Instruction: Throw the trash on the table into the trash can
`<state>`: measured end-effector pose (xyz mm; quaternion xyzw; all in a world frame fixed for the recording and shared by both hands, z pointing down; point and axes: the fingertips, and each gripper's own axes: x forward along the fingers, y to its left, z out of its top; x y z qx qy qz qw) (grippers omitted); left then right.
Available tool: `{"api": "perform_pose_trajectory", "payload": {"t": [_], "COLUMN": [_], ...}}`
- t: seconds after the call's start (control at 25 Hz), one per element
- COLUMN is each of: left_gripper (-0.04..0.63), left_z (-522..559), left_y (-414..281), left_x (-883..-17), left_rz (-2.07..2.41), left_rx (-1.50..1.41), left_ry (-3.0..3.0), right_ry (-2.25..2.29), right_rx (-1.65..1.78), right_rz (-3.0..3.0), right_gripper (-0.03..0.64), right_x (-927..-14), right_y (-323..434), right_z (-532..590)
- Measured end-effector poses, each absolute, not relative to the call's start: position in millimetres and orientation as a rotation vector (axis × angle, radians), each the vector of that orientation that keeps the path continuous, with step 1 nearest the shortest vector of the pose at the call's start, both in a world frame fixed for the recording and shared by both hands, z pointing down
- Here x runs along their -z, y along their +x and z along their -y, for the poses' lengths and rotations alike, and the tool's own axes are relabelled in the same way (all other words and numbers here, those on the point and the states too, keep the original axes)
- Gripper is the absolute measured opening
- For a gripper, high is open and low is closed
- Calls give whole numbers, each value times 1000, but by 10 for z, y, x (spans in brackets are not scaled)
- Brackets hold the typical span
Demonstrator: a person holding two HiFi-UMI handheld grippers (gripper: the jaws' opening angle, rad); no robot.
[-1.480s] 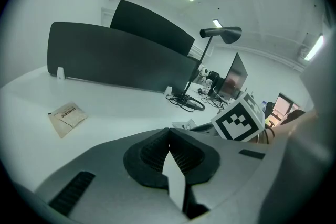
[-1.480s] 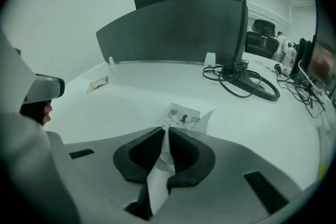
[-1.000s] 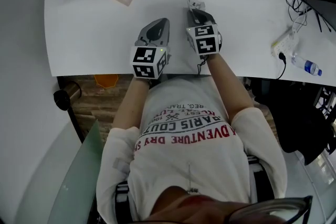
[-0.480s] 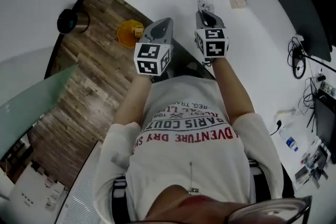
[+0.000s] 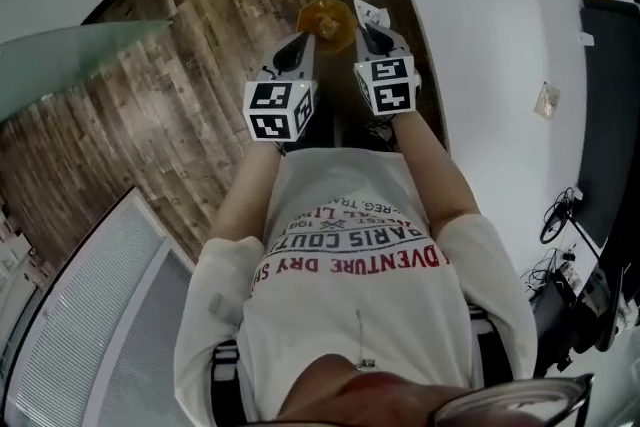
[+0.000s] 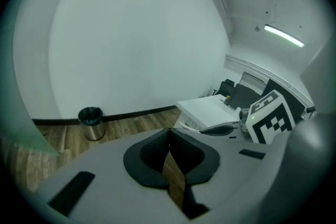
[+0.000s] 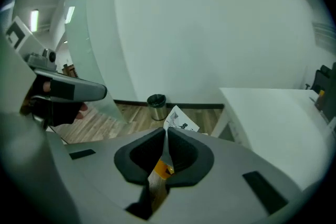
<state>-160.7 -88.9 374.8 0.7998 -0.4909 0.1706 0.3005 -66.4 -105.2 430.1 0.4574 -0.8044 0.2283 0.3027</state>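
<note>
The right gripper (image 7: 166, 136) has its jaws clenched on a small white paper packet (image 7: 181, 120) with dark print. The packet is pinched at its lower part between the pads, and its free corner stands out just beyond the jaw tips, tilted a little to the right. In the head view the same packet (image 5: 371, 13) shows as a white flap at the front end of the right gripper (image 5: 368, 25). The left gripper (image 6: 169, 139) has its jaws pressed together with nothing between them; through the thin slit below the pads only the wooden floor (image 5: 190, 95) is seen. In the head view the left gripper (image 5: 300, 45) is just beside the right one, and both point forward and down over the floor. An orange container (image 5: 325, 20) stands on the floor just ahead of both pairs of jaw tips, between them, and a part of it is visible under the right jaws. A metal trash can (image 7: 156, 106) with a dark liner stands against the wall, straight beyond the right jaws and well apart from them; from the left jaws it (image 6: 90, 122) is far ahead and to the left. The white table (image 5: 480, 35) is to the right of the right jaws, and one more small packet (image 5: 546, 100) lies on it, well apart from both grippers.
</note>
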Motion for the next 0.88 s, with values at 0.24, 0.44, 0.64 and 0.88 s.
{"api": "perform_pose_trajectory", "payload": {"t": [0.24, 0.44, 0.64, 0.88], "left_gripper": [23, 23, 23, 23], "left_z": [904, 886, 973, 783], "left_y": [-2357, -2554, -2535, -2525], "left_x": [-4736, -5808, -6861, -7835], "left_rz": [1345, 1300, 1275, 1262], "left_rx": [-489, -547, -547, -574], "left_ry": [1915, 1802, 1746, 1669], "right_ry": [1015, 910, 855, 773], "right_rx": [-687, -764, -774, -838], "right_rz": [2082, 2058, 2038, 2021], "right_gripper": [40, 40, 40, 40], "right_x": [-5548, -6664, -7853, -9005], "right_y": [-1356, -1572, -1583, -1604], "right_z": [1121, 1119, 1221, 1064]}}
